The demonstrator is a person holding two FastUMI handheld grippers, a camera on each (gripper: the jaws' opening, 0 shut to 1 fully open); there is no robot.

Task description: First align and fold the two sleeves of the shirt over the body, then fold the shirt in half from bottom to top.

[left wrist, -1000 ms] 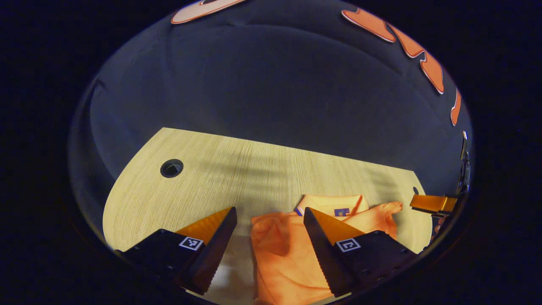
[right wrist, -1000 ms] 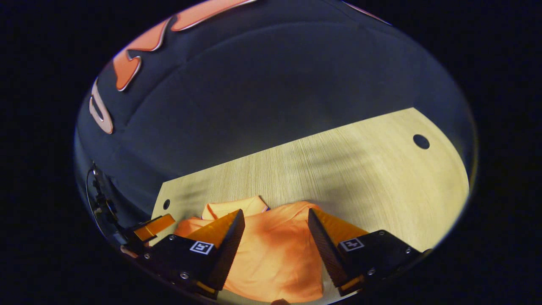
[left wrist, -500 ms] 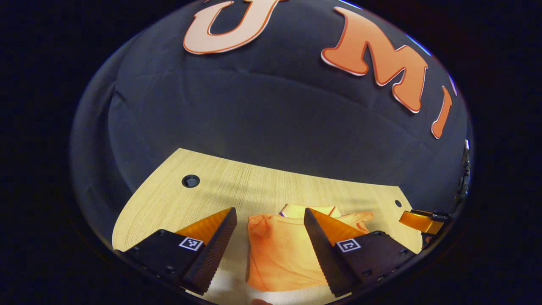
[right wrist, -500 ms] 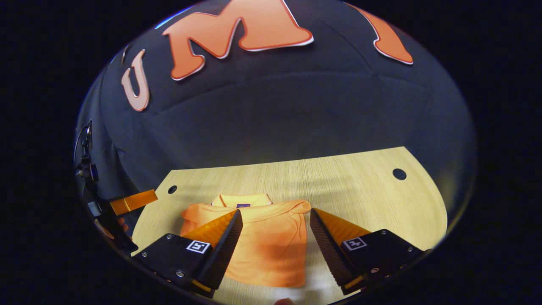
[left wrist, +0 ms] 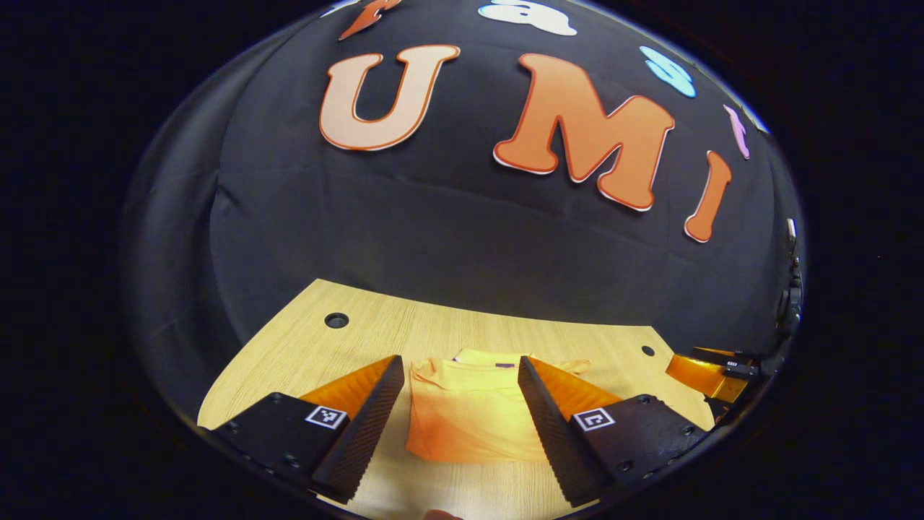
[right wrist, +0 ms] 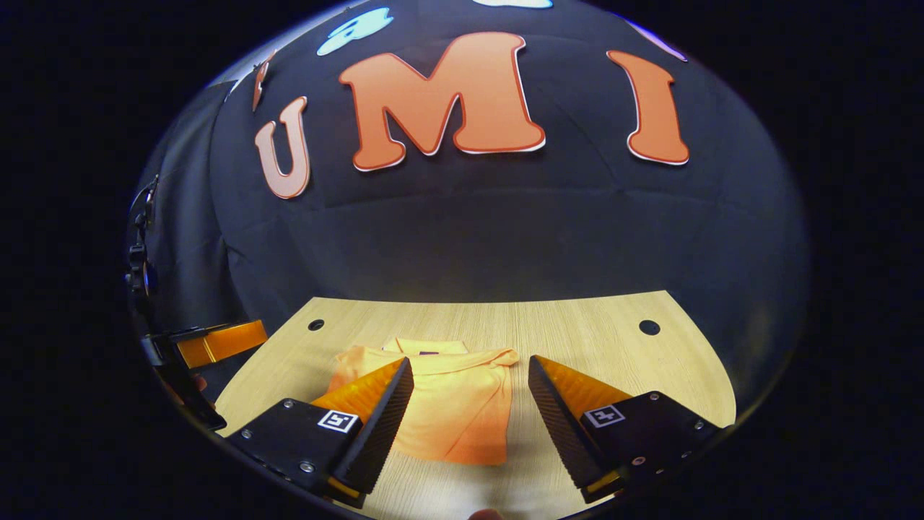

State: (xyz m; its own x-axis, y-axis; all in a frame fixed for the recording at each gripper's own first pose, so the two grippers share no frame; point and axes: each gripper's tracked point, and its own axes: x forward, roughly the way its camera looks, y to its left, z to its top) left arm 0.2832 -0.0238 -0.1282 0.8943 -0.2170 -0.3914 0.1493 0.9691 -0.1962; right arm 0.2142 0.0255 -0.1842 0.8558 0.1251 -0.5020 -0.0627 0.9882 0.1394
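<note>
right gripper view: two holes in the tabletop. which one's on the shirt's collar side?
The left hole, near the table's far-left corner. The shirt's collar lies just right of it. The other hole sits far right, with bare wood between it and the shirt.

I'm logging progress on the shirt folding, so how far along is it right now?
The job looks finished, or nearly so. The shirt lies on the table as a compact rectangle, sleeves tucked over the body and the collar at the far edge, so the bottom-to-top fold seems done. Nothing is in hand: the left gripper and right gripper are both open above the table, clear of the cloth. At most, a small tidy of the uneven far corner remains.
</note>
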